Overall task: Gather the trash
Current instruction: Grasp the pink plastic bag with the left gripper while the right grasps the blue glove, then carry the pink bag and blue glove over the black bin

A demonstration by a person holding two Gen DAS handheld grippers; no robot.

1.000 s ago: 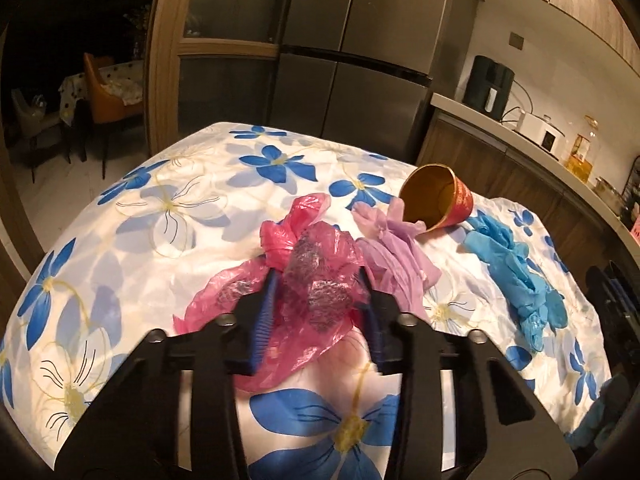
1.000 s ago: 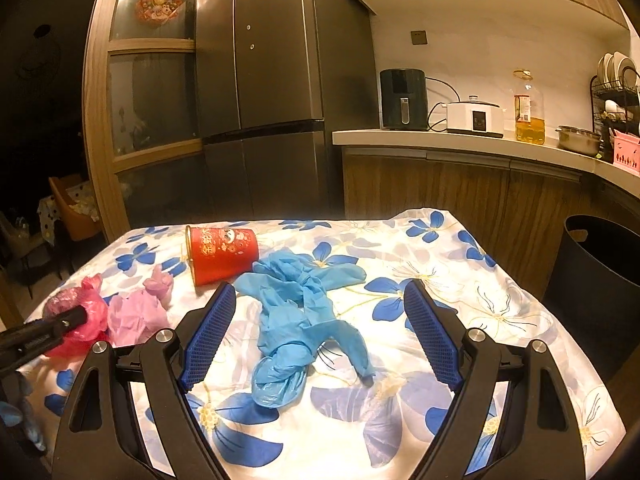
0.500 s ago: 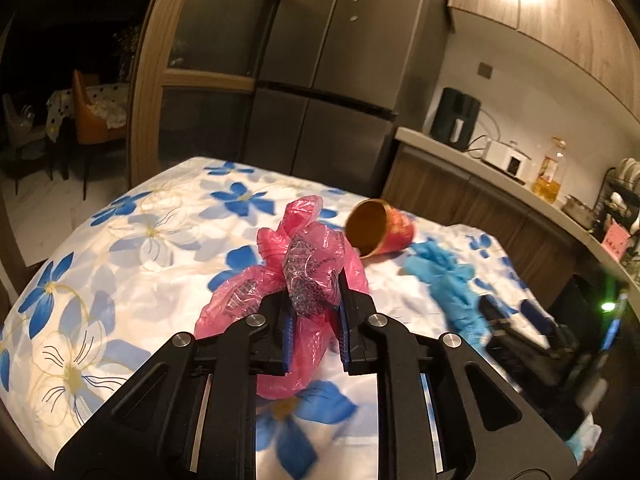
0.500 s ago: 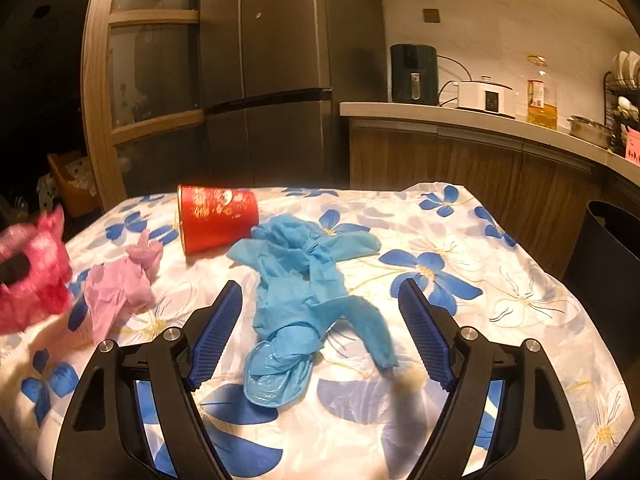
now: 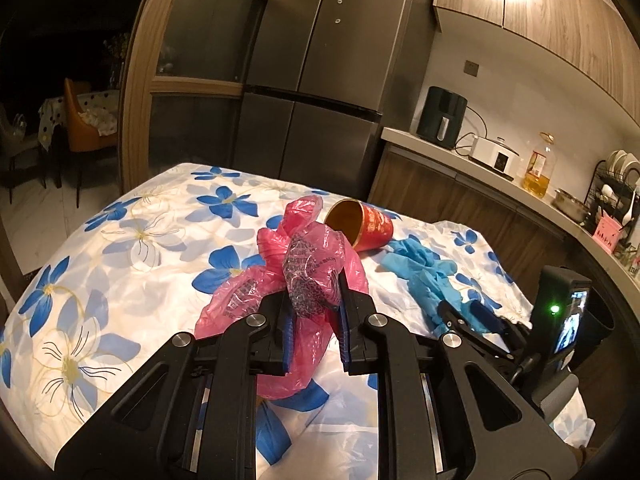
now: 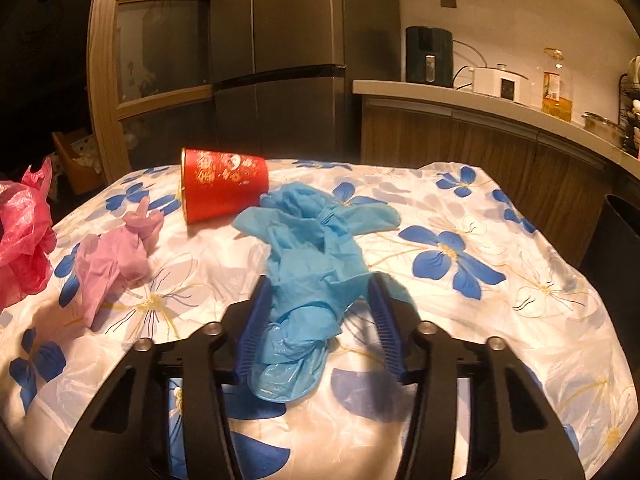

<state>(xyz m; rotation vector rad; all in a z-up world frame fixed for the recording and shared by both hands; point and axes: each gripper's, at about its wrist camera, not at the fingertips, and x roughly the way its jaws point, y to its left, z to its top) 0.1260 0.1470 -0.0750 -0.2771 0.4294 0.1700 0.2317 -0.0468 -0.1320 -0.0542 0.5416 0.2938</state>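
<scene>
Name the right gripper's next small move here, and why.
Probably finish closing the right gripper: its jaws have just been closing around the blue gloves, which lie between them, apparently not yet pinched. The left gripper already grips the pink bag.

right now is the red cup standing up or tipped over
Tipped over: the red cup lies on its side on the tablecloth, and the left wrist view looks into its open mouth.

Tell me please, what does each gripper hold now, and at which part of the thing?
The left gripper holds the pink plastic bag by its crumpled middle. The right gripper has been closing around the blue gloves, near their lower end, but does not clamp them yet.
</scene>
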